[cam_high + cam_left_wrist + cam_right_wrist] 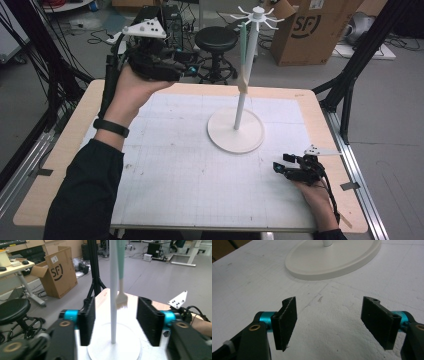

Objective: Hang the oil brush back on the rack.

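Left gripper [192, 67], a black two-jaw tool with teal collars and a grey three-cornered plate on top, is held up over the far left part of the table, its jaws pointing toward the white rack stand [236, 131]. Its jaws stand spread with nothing pinched. In the left gripper view the stand's thin white pole [113, 290] rises between the two black ribbed pads [88, 320], touching neither, and the mint-green brush with a pale wooden-coloured neck and white bristles [121, 277] hangs just beside the pole, bristles down, also clear of both pads.

From the high view the brush [243, 55] dangles from one of the white spoked hooks at the top of the pole, close along it, its lower end well above the round white base.

Right gripper [287, 167] — the same black build — rests low near the right front of the white gridded mat [165, 175], near the base of the stand but apart from it. Its jaws are spread wide and empty — the right gripper view shows bare mat between the pads [285, 320] and the base's rim [332, 272] beyond them.

A light wooden table [75, 130] carries the mat.
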{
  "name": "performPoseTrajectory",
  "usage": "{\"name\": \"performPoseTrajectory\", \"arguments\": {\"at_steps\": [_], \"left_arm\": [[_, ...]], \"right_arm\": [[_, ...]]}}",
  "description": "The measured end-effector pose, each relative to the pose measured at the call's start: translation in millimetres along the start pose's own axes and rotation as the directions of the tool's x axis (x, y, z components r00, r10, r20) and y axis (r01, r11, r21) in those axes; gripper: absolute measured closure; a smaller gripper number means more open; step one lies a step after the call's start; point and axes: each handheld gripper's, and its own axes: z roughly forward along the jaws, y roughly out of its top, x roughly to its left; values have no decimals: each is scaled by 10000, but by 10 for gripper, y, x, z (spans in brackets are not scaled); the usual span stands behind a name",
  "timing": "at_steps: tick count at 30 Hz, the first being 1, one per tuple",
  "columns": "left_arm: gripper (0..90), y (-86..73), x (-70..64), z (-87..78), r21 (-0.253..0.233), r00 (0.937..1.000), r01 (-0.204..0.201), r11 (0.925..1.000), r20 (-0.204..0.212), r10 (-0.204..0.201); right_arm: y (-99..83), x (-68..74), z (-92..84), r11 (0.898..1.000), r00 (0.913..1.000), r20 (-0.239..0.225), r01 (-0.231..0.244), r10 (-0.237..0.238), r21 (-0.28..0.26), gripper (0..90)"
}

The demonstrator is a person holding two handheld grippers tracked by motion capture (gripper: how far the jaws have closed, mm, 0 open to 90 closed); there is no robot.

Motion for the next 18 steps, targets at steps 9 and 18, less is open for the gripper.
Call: {"name": "performPoseTrajectory", "arguments": {"at_steps": [9, 18], "left_arm": [[354, -821, -4, -304, 473, 9989, 292, 9985, -383, -274], [309, -1706, -44, -610, 909, 9967, 558, 9943, -644, -501]], "right_arm": [[0, -2, 3, 10000, 10000, 46, -13, 13, -35, 286], [0, 0, 3, 10000, 10000, 75, -25, 25, -40, 285]]}}
